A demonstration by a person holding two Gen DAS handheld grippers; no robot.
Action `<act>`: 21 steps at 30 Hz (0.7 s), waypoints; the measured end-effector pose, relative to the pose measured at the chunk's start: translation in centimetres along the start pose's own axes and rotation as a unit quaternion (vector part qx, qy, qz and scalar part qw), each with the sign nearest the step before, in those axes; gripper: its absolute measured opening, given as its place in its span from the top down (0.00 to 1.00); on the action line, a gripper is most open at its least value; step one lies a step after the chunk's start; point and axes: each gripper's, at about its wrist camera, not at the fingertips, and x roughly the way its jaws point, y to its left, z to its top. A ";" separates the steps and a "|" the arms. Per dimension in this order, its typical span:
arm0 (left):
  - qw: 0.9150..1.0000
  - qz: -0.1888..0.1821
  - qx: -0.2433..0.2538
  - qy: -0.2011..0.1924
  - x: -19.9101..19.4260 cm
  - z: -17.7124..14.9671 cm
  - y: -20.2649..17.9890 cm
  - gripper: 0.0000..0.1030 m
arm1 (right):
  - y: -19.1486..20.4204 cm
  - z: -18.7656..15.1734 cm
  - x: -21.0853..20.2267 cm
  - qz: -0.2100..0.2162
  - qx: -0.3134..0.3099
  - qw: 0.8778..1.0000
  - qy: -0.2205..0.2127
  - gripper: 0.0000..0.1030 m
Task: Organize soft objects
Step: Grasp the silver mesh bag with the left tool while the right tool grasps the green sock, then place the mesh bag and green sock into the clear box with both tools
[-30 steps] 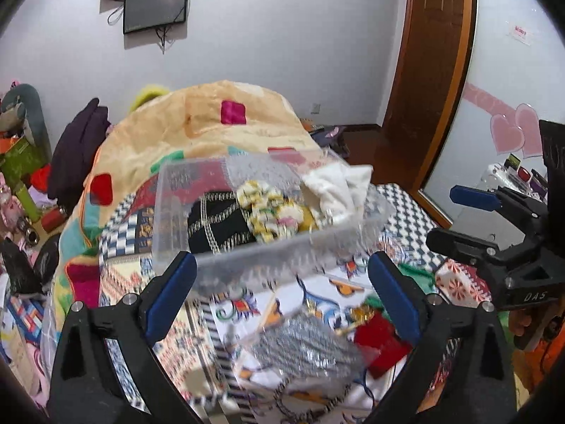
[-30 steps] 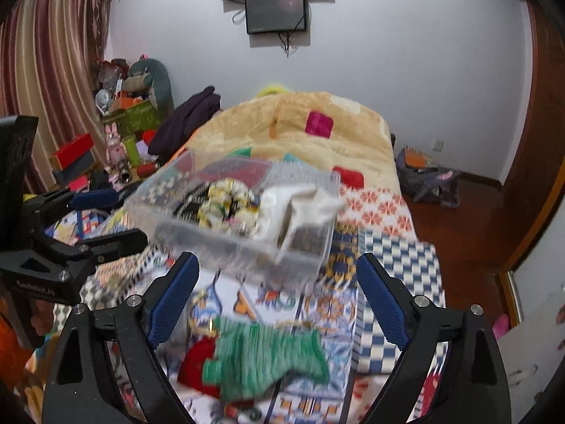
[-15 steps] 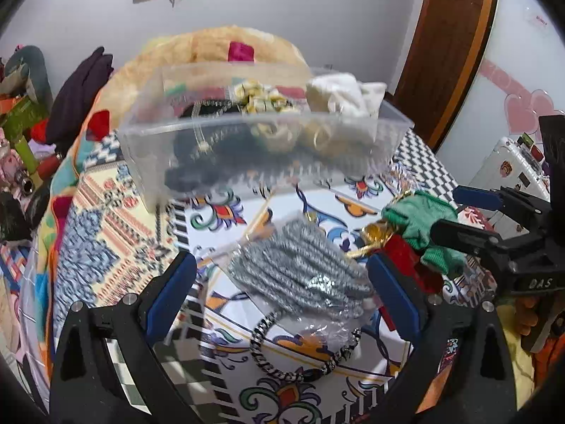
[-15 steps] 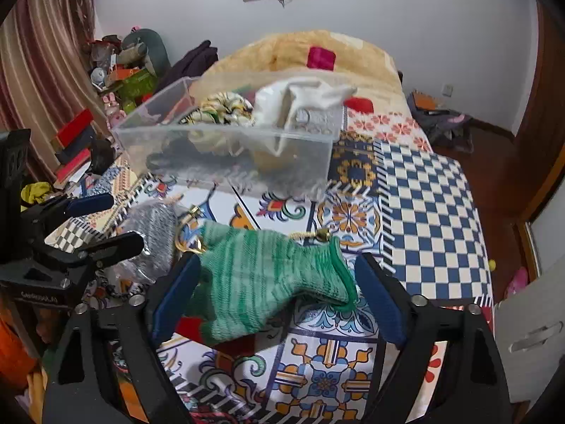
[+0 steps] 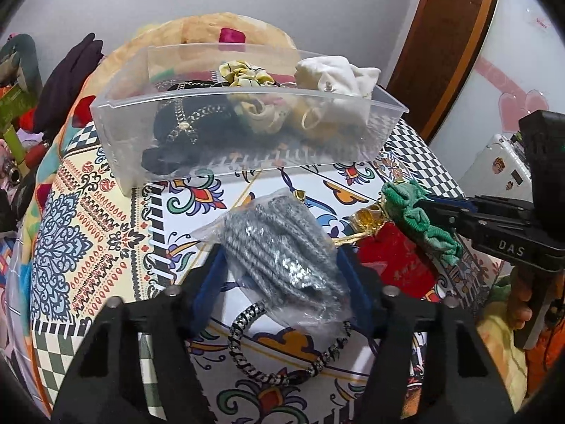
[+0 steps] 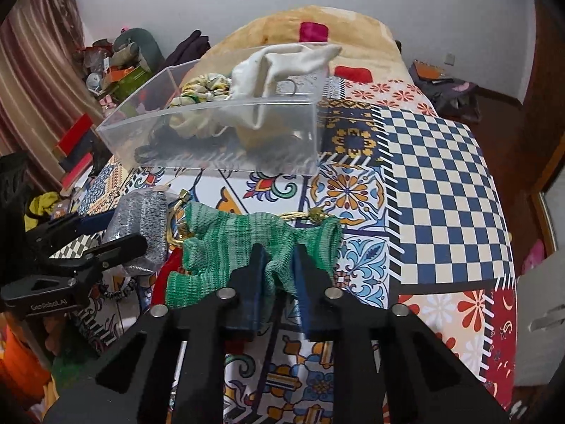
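Observation:
A clear plastic bin [image 5: 116, 130] [image 6: 282, 134] on the patterned bedspread holds a black chained item [image 5: 183, 123], yellow scrunchies [image 5: 243, 74] and white cloth [image 5: 335, 74]. My left gripper [image 5: 279, 265] is shut on a plastic bag of grey knit items [image 5: 282, 240], also in the right wrist view [image 6: 141, 222]. My right gripper [image 6: 277, 261] is shut on a green knit glove [image 6: 233, 243], seen bunched in the left wrist view [image 5: 413, 212]. A red pouch [image 5: 395, 261] and gold trinket [image 5: 367, 217] lie under the glove.
A black-and-silver beaded loop [image 5: 247, 364] lies by the left gripper. The bed's checked area [image 6: 434, 176] lies right of the bin. A rolled quilt [image 6: 310, 28] sits behind the bin. Clutter [image 6: 116, 67] is stacked at the left bedside.
Both grippers moved down and forward and closed: the left onto the bag of grey knit items, the right onto the green glove, which is now bunched between its fingers.

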 end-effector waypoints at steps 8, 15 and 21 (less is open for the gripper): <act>1.000 -0.013 0.006 -0.011 -0.9 0.1 -0.3 0.75 | 0.5 0.2 -1.5 -0.006 -0.014 1.000 -0.025 0.93; 0.999 -0.021 0.007 -0.047 -3.7 0.9 -0.1 0.78 | 1.0 1.1 -4.4 -0.003 -0.024 0.998 -0.066 0.93; 0.996 -0.017 0.003 -0.090 -6.8 2.0 0.6 0.78 | 2.4 2.5 -6.4 -0.007 -0.039 0.994 -0.102 0.93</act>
